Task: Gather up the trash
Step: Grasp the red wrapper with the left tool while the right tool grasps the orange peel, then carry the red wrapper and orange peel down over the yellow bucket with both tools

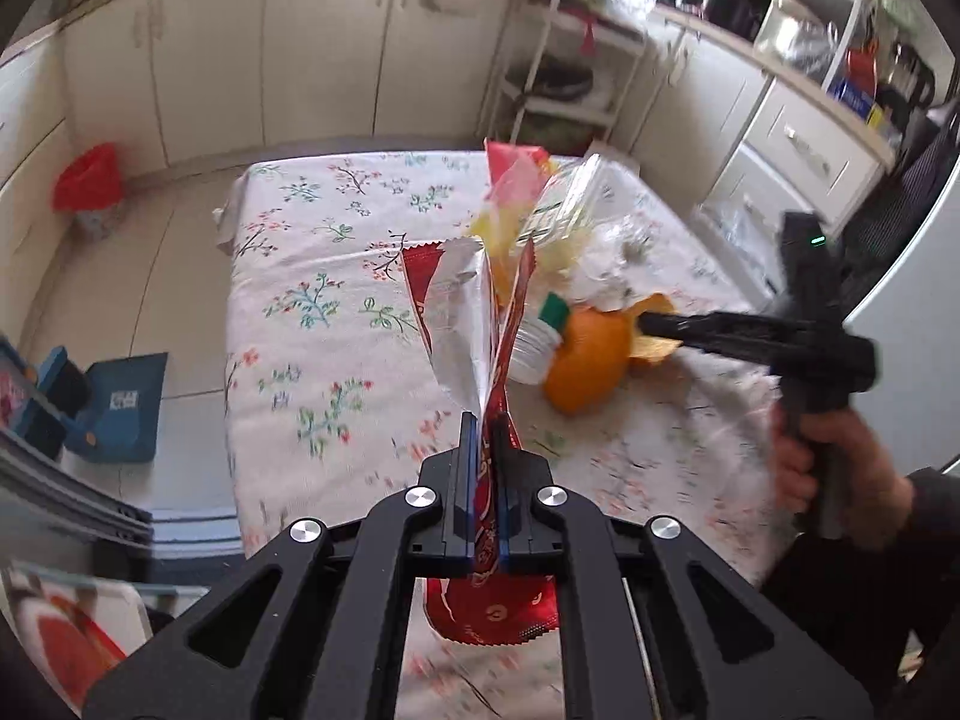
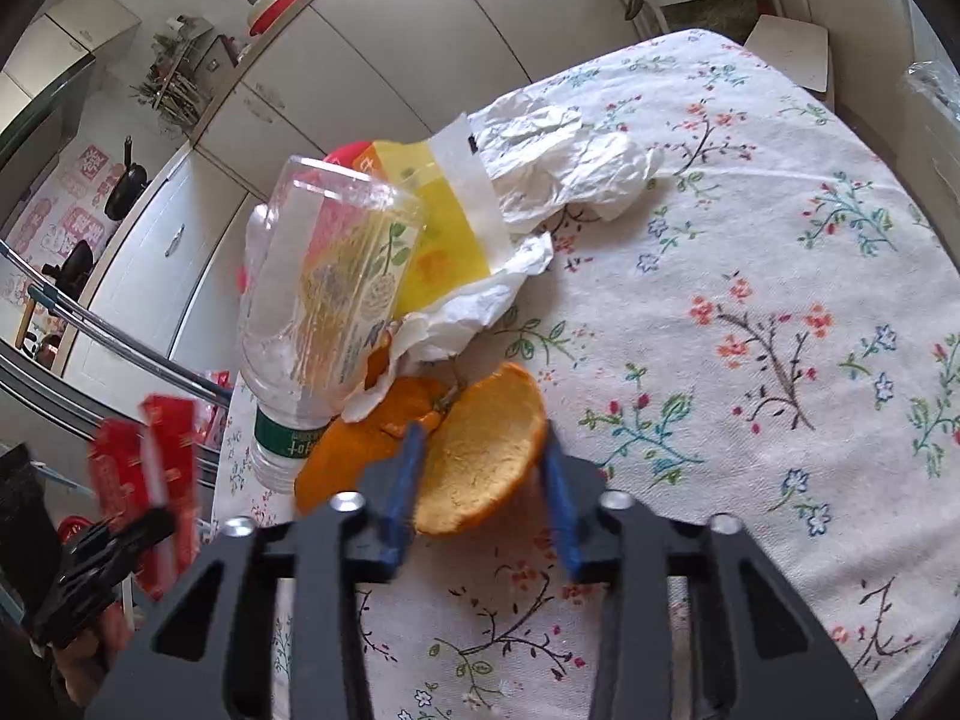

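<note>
My left gripper (image 1: 487, 420) is shut on a red and silver snack wrapper (image 1: 462, 312) and holds it above the floral tablecloth (image 1: 312, 324). It also shows in the right wrist view (image 2: 150, 468), blurred. My right gripper (image 2: 480, 450) is open, its blue fingers on either side of an orange peel (image 2: 480, 450). The peel (image 1: 591, 360) lies in a trash pile with a clear plastic bottle (image 2: 324, 300), a yellow packet (image 2: 444, 228) and crumpled white tissue (image 2: 564, 162). The right gripper (image 1: 660, 324) reaches the peel from the right.
A red-lined bin (image 1: 90, 186) stands on the floor to the far left. Blue boxes (image 1: 120, 408) lie on the floor beside the table. White cabinets (image 1: 270, 48) and a shelf rack (image 1: 558, 72) stand beyond the table's far edge.
</note>
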### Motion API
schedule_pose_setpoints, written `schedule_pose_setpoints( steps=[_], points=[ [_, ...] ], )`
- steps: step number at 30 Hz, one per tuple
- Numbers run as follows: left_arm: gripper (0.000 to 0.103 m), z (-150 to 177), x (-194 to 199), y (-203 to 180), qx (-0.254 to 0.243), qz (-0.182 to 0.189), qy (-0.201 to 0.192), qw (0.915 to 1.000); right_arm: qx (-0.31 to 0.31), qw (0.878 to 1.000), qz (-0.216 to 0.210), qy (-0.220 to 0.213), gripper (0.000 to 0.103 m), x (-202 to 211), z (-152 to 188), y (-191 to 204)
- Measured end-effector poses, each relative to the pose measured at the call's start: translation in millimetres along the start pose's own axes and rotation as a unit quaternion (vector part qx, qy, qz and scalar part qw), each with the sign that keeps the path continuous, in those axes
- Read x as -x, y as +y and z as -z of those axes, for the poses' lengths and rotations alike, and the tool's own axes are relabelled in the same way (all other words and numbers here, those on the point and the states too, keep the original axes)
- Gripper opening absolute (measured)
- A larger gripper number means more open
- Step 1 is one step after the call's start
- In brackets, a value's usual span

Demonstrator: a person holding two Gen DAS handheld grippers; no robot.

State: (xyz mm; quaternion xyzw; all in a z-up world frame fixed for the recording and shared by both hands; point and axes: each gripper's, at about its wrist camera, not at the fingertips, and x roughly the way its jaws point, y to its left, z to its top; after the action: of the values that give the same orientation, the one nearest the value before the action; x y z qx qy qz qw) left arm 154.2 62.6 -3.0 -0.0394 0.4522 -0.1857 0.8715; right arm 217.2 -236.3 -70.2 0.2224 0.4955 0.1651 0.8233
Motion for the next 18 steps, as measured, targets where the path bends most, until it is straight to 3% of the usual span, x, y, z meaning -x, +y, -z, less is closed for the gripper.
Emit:
schedule_pose_setpoints(
  steps=[4,10,18],
  points=[
    [0.004,24.1,21.4,-12.2,0.021,-0.005,-0.018,0.9996,0.008,1.0,-0.001,-0.004,0.019,9.1,3.5,3.4],
    [0.004,27.2,18.1,-18.1,0.023,-0.007,-0.024,0.9994,0.017,1.0,-0.001,-0.013,0.011,26.2,9.8,-0.1],
    [0.004,36.5,15.6,-32.4,0.013,-0.017,-0.021,0.9995,0.024,0.999,-0.015,-0.02,0.008,45.8,17.1,-6.6]
  ],
)
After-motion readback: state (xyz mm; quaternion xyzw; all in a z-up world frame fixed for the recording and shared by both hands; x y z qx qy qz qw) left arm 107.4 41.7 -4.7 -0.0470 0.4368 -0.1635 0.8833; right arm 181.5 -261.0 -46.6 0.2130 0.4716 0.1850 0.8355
